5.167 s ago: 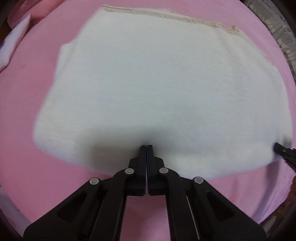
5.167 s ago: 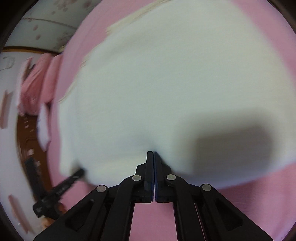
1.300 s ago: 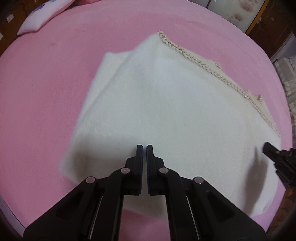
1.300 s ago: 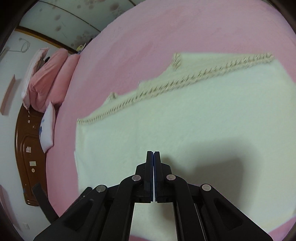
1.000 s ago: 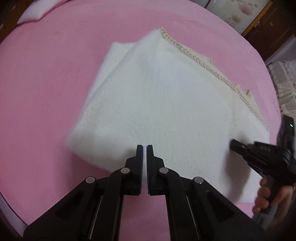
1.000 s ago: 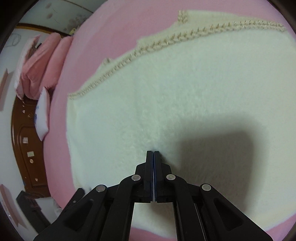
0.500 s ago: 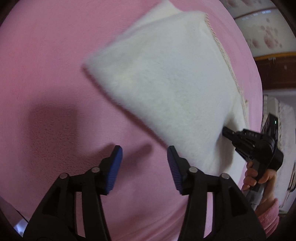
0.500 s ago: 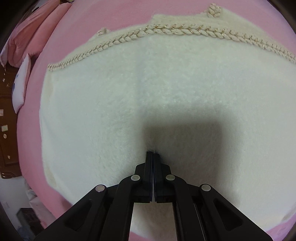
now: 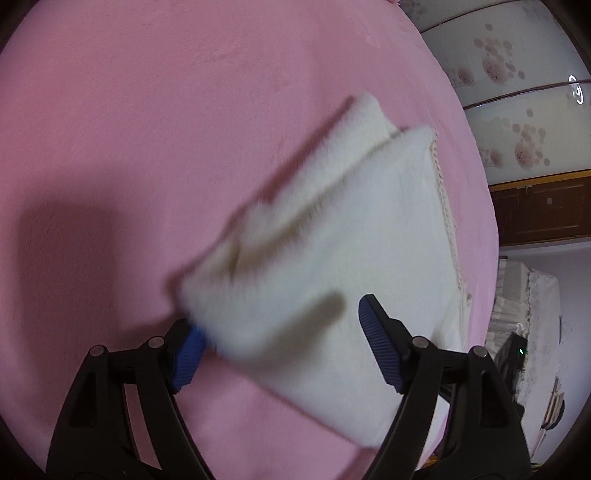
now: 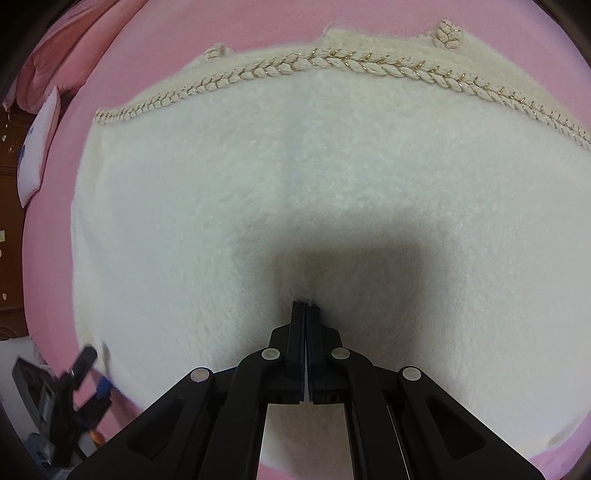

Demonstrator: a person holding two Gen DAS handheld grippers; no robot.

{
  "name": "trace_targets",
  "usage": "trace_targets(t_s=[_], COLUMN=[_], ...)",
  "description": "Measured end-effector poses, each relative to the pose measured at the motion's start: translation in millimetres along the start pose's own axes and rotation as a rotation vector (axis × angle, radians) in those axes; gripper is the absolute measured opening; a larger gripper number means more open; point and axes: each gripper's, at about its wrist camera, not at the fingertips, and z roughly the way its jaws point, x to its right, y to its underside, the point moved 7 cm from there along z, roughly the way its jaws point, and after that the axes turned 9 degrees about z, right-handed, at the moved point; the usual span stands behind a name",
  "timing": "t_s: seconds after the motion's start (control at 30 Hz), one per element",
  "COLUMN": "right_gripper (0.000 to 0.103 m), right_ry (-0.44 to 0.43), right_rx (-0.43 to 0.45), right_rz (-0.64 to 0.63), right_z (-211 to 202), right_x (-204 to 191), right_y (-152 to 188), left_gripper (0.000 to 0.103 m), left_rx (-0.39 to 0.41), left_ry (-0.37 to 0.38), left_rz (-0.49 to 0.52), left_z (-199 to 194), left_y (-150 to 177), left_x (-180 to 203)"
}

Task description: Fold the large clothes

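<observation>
**Cream garment folded on the pink bed, one gripper wide, one pressed closed**

A fluffy cream garment [image 10: 295,177] lies on a pink bedspread [image 9: 129,110] and fills most of the right wrist view. Its braided trim [image 10: 332,61], threaded with gold, runs along the top of that frame from the left edge to the right, with a small knotted tassel [image 10: 448,35] at the upper right.

In the left wrist view the garment [image 9: 332,240] sits in the centre and right of the frame, blurred, with at least two layers showing, the upper one set back from the lower along the left edge. The trim [image 9: 448,221] runs down its right side.

The left gripper [image 9: 277,332] is spread wide. Its blue-padded fingers [image 9: 376,341] stand either side of the garment's near corner at the bottom of the frame; the left pad is partly hidden behind the fabric. Nothing is clamped between them.

The right gripper [image 10: 306,304], at the lower centre of its frame, has its two fingers pressed together, tips against the pile of the garment in the dark shadow there. Whether any fabric is pinched between them cannot be told.

The left gripper also shows at the lower left of the right wrist view, at the garment's edge. A white pillow [image 10: 37,147] and pink bedding [image 10: 55,62] lie at the far left. In the left wrist view a floral-patterned panel [image 9: 517,92] and dark wood furniture [image 9: 543,210] stand at the upper right.
</observation>
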Motion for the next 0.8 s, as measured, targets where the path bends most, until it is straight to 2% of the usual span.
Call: trace_targets(t_s=[0.13,0.23,0.33,0.37,0.47,0.5,0.57,0.63,0.8], right_gripper=[0.000,0.000,0.000,0.000,0.000,0.000,0.000,0.000,0.000], right_ry=[-0.009,-0.011,0.000,0.004,0.005,0.001,-0.008,-0.022,-0.080], right_rx=[0.008,0.001,0.006,0.011,0.026,0.029,0.033,0.035,0.049], right_rz=[-0.003,0.014,0.028,0.032,0.056,0.067,0.088,0.107,0.147], right_z=[3,3,3,3,5,4,5,1,1], right_x=[-10,-7,-1,-2,-6,-6,-5,0,9], right_y=[1,9,6,7,7,8,8,9,8], left_gripper=[0.076,0.075,0.060,0.052,0.042,0.041,0.034,0.029,0.022], left_rx=[-0.031,-0.021,-0.023,-0.015,0.031,0.048,0.092,0.134,0.241], left_ry=[0.000,0.024,0.016,0.018,0.011,-0.019,-0.123,-0.184,-0.129], left_rz=[0.009,-0.005,0.003,-0.008,-0.079,-0.061,0.053,0.141,0.364], left_z=[20,22,23,20,14,11,3,-7,-46], left_y=[-14,-15,-16,-16,-15,-15,-16,-16,-18], left_x=[3,3,1,-2,-7,-3,16,31,94])
